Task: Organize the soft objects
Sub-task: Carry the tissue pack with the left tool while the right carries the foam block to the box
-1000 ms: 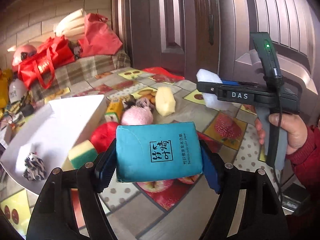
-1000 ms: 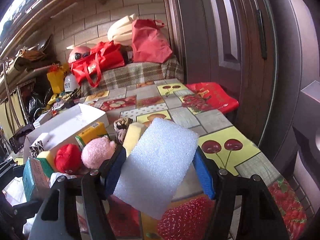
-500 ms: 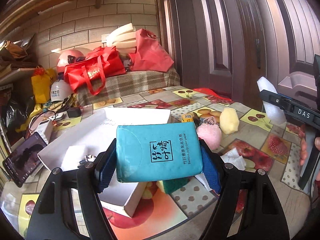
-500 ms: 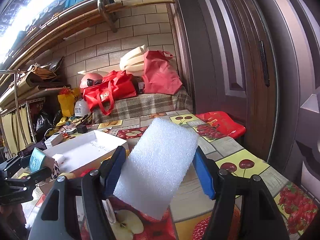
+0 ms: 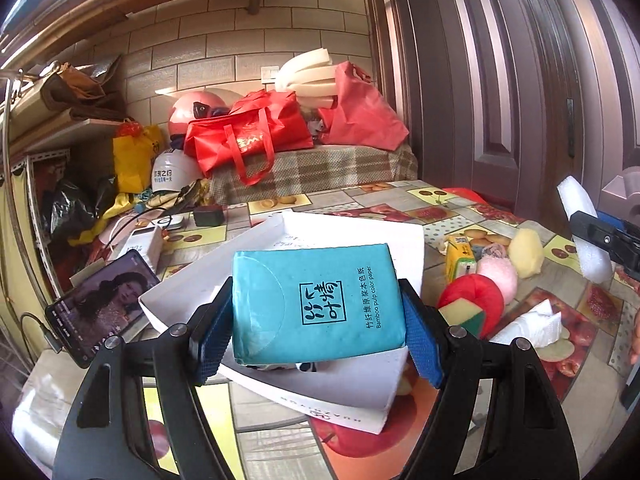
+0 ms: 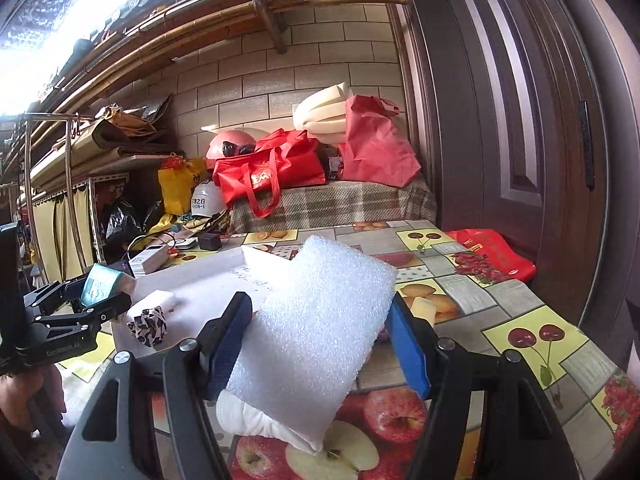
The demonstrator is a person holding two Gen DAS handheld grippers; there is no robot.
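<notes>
- The left gripper (image 5: 318,320) is clamped on a teal tissue pack (image 5: 316,304), its blue pads pressed on both short ends; the pack hangs over the near part of the white box (image 5: 352,392).
- The right gripper (image 6: 320,340) is clenched on a white foam block (image 6: 316,320), held tilted above the table (image 6: 520,304), just beside the box's right side.
- Done, as far as the views show: the box already holds a black-and-white hair tie (image 6: 147,325) and a small white piece (image 6: 162,300) next to it. Most of its floor is bare.
- In hand: both soft things are lifted and near the box, neither yet put down.
- Left on the table, right of the box: a red plush ball (image 5: 472,300), a pink pompom (image 5: 496,278), a yellow-green sponge (image 5: 464,314), a pale yellow sponge (image 5: 525,253), a yellow pack (image 5: 460,258) and a crumpled white cloth (image 5: 528,324).
- My judgement: the job is early to midway; two drops are close, and roughly half a dozen things wait after that.
- A phone (image 5: 100,308) stands propped left of the box and seems no part of the sorting.
</notes>
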